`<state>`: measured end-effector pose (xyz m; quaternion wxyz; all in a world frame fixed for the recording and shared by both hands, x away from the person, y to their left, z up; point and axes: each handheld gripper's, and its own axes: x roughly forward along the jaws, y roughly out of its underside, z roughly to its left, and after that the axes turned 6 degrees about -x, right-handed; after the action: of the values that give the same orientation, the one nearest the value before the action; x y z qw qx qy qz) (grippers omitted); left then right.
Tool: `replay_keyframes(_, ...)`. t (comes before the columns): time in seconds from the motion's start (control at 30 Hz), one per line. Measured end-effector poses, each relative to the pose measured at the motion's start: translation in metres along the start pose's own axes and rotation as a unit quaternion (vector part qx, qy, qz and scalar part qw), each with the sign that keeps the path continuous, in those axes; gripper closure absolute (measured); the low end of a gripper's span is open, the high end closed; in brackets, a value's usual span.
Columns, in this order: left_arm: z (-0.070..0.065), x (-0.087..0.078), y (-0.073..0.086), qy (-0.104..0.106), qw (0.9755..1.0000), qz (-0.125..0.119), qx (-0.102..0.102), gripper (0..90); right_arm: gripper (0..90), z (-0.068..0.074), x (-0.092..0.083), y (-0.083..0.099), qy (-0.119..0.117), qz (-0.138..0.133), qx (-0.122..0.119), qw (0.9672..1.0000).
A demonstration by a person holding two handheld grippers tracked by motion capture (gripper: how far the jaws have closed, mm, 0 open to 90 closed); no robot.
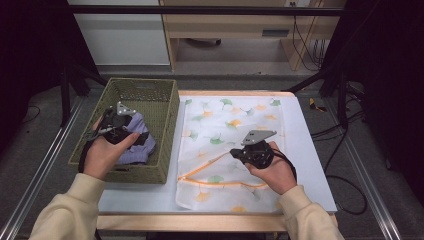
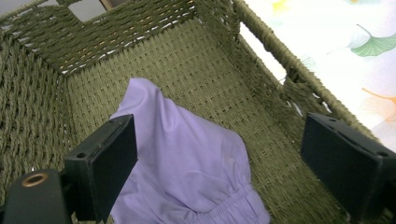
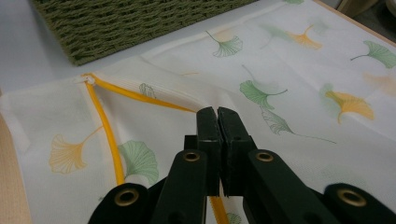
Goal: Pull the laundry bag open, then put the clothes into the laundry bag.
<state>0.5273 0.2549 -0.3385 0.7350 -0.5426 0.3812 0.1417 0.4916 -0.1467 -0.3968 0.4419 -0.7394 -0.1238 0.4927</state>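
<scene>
Laundry bag (image 1: 232, 150), white mesh printed with ginkgo leaves and trimmed with an orange zipper, lies flat across the white table (image 1: 310, 150) to the right of the green woven basket (image 1: 165, 107), and as far as the pictures show it has nothing in it yet. Its zipper stands parted into a V near the person's edge, so the mouth looks at least partly undone. The basket holds a lavender garment (image 2: 187, 158) with an elastic gathered hem, bunched against the near end; that is the piece apparently meant for the bag, and it is not lifted.

Left gripper (image 2: 219, 158) hangs inside the basket just above the cloth, its jaws spread wide with the purple fabric between them but not pressed by either pad. Right gripper (image 3: 217, 114) rests on the bag at the orange zipper edge (image 3: 140, 97), jaws closed together; it seems to pinch the upper lip of the opening, though whether mesh is truly caught between the pads I cannot tell.

By my reading the work is at its start: the opening is being readied. Grasping the garment, carrying it over and zipping up remain.
</scene>
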Motion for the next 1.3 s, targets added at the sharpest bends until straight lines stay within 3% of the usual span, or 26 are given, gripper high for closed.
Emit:
replay_keyframes(0.43,0.013,0.020,-0.001,-0.006,0.9994,0.033,0.000,13.6,88.7,0.002,0.002,0.001,-0.003,-0.002,0.001,1.0000)
replay_keyframes(0.73,0.038,0.041,-0.005,-0.011,0.9972,0.068,-0.030,11.3,88.7,0.000,0.000,0.005,-0.005,-0.007,0.006,0.9999)
replay_keyframes(0.83,0.047,0.051,-0.002,-0.026,0.9954,0.085,-0.035,10.6,88.7,0.000,0.001,0.007,-0.006,-0.007,0.008,0.9999)
replay_keyframes(0.93,0.052,0.058,0.001,-0.021,0.9946,0.089,-0.049,9.0,88.7,0.000,0.003,0.007,-0.008,-0.008,0.008,0.9999)
replay_keyframes(1.3,0.063,0.080,0.019,-0.004,0.9916,0.117,-0.054,6.7,88.7,-0.002,0.004,0.008,-0.011,-0.008,0.011,0.9998)
